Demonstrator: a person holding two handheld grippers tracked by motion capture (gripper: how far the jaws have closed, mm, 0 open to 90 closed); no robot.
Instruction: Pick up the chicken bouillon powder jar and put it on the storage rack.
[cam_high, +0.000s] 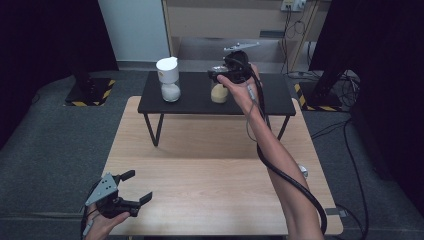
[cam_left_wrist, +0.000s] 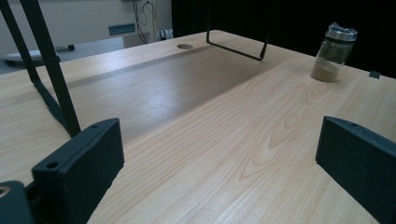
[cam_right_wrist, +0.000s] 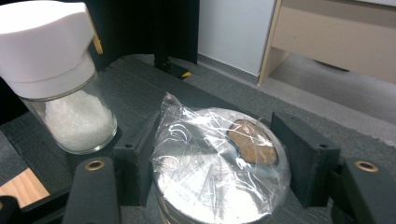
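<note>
A glass jar of pale yellow powder (cam_high: 219, 94) stands on a low black shelf (cam_high: 195, 102) at the table's far side. Its silver lid (cam_right_wrist: 210, 172), covered in crinkled clear wrap, lies between the jaws of my right gripper (cam_right_wrist: 217, 126), which press on it from both sides. From above, the right gripper (cam_high: 223, 76) sits on top of that jar. A white-capped jar of white grains (cam_high: 170, 80) stands to its left on the shelf, close by (cam_right_wrist: 70, 102). My left gripper (cam_high: 138, 185) hovers open at the wooden table's (cam_high: 210, 170) near left corner, its jaws (cam_left_wrist: 219, 135) holding nothing.
A third jar with a silver lid and brownish powder (cam_left_wrist: 332, 56) stands on the table near its right edge, partly behind the right forearm (cam_high: 303, 171). The shelf's thin black legs (cam_left_wrist: 56, 84) rise from the tabletop. Cables trail along the right arm.
</note>
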